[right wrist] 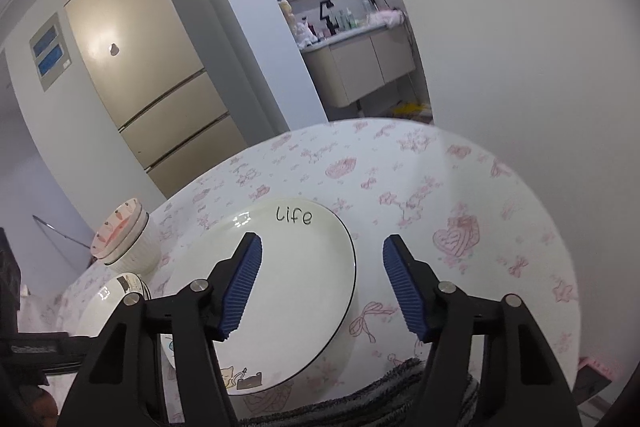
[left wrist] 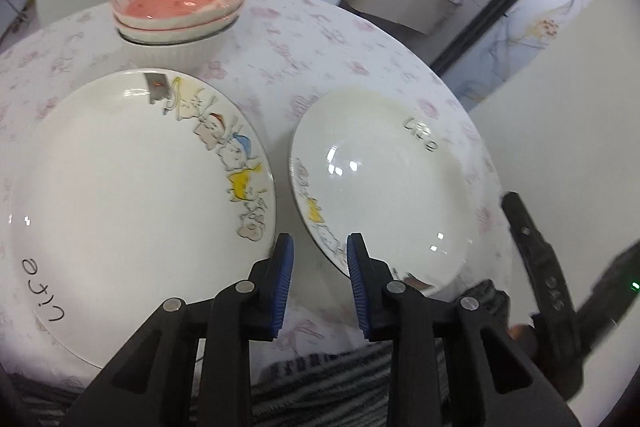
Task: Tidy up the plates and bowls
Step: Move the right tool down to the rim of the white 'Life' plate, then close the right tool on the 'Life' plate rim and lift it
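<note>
Glazed plates (left wrist: 132,179), (left wrist: 384,175): rigid, slick, breakable; best pinched at the rim. Left gripper (left wrist: 319,267) narrowed, right gripper (right wrist: 322,279) half open, both empty.

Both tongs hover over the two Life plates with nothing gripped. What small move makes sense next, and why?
Probably ease the right tongs down onto the smaller plate's right rim, which already sits between the open pads, then close. That plate lies alone beside the larger plate, so stacking starts there.
</note>
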